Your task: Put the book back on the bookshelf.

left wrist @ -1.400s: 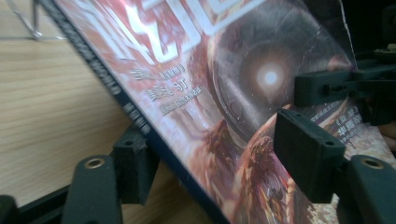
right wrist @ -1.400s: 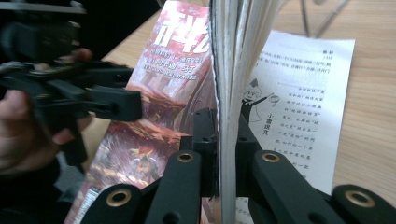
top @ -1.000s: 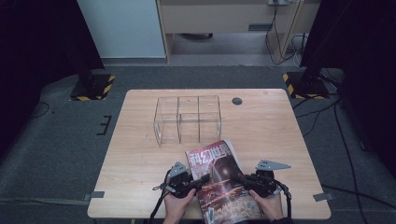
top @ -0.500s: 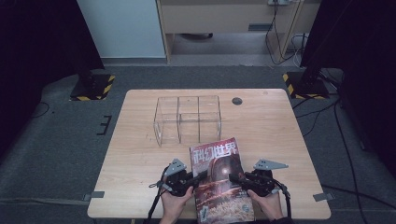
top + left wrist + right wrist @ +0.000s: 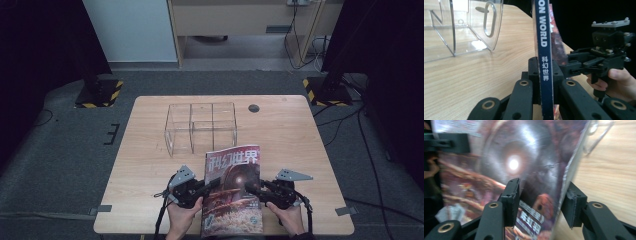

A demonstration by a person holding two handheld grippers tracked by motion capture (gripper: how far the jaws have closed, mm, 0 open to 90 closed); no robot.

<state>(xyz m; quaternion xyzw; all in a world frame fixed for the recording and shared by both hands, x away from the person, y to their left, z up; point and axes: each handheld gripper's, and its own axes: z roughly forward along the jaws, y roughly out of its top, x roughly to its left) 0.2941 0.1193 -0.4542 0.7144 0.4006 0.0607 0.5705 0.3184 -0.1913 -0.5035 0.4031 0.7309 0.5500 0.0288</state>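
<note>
While the wooden table (image 5: 150,165) takes up the middle of the room, all the action sits at its near edge, close to the person. Further back on the tabletop stands a clear acrylic organizer (image 5: 201,127), split into compartments, and over by the far right side a small dark round grommet (image 5: 254,108) is set in the wood. Just near of the organizer is the magazine (image 5: 233,190), a glossy science fiction issue with a red masthead and a dark metallic figure on the cover, held up off the table between the two hands, its far edge almost reaching the organizer's near wall.

Now the left gripper (image 5: 206,186): it comes in at the magazine's left side, and in the left gripper view its jaws are pressed tight on the blue spine (image 5: 545,62), pinching it, having just been closing on it. Over to the right gripper (image 5: 253,189), at the magazine's right edge: in the right gripper view its jaws stand spread, having just been opening, with the cover's edge (image 5: 564,190) passing between them and a visible gap on either side, so nothing is clamped there.
</note>
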